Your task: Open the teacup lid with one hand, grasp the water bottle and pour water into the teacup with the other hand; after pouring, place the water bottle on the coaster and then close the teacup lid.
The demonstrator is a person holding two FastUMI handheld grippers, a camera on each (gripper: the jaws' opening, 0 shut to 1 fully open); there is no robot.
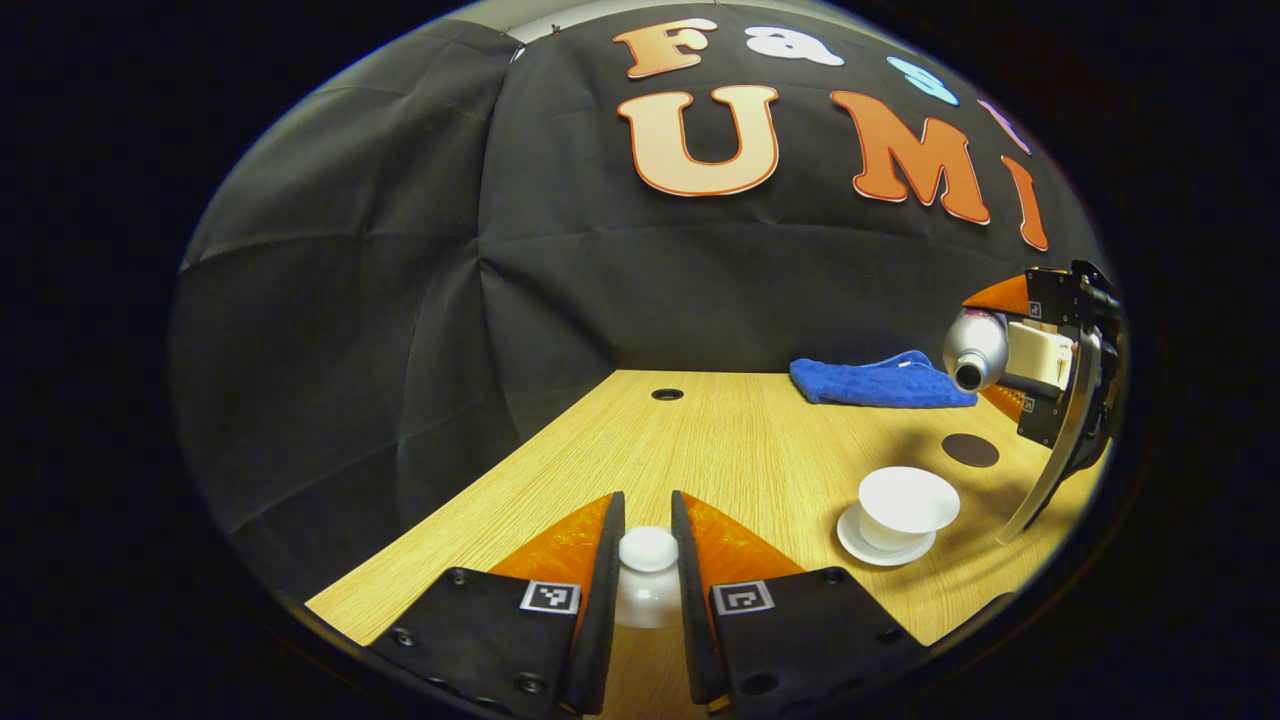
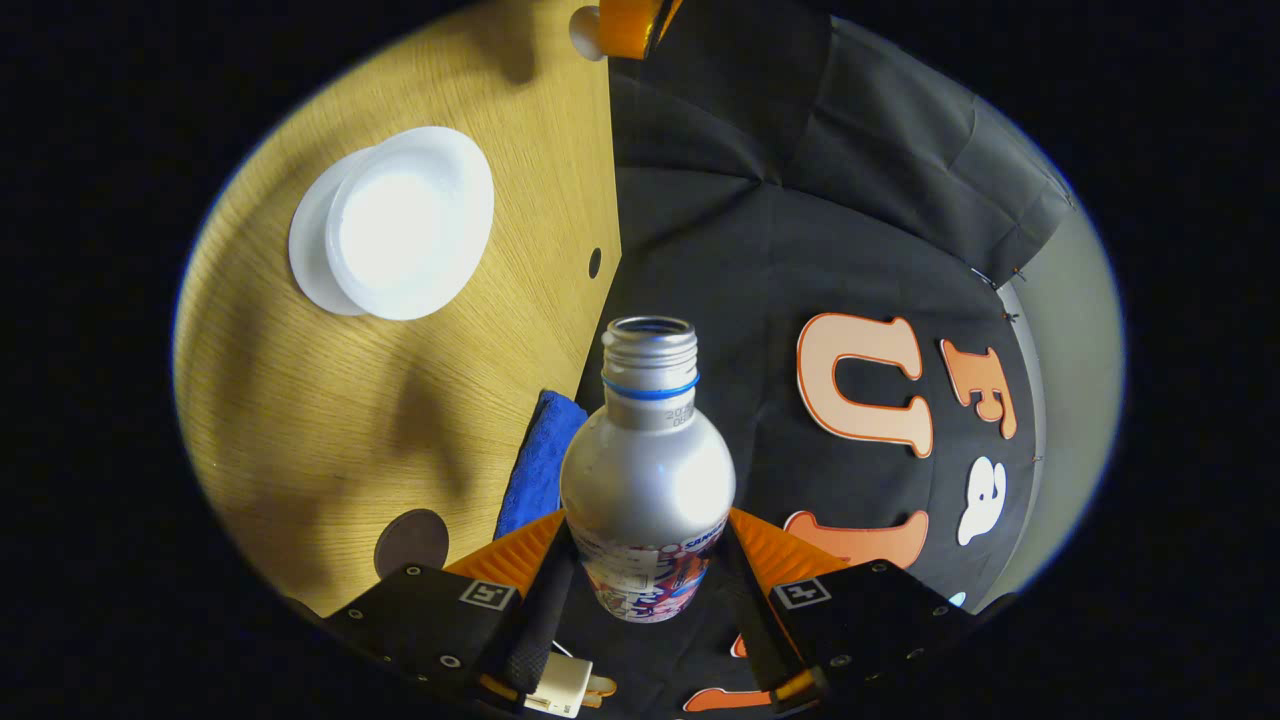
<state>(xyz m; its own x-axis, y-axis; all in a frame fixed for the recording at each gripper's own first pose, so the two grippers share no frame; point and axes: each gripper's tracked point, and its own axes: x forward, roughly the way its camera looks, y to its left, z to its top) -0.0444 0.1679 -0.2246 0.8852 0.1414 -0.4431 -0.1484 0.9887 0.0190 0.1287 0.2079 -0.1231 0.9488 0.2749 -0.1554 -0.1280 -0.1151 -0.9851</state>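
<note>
Left tool [image 1: 648, 560] clamps the teacup lid [image 1: 648, 550]; right tool [image 2: 645, 585] clamps the tipped water bottle [image 2: 648, 470]. Centre its mouth over the open teacup [image 2: 408, 222] before tilting further.

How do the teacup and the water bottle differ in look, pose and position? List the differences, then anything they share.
1. The teacup is white and wide; the water bottle is silver and narrow-necked.
2. The teacup stands upright on its saucer; the water bottle is tipped sideways.
3. The teacup rests on the table; the water bottle is held aloft by the right gripper.
Shared: both are uncovered.
</note>
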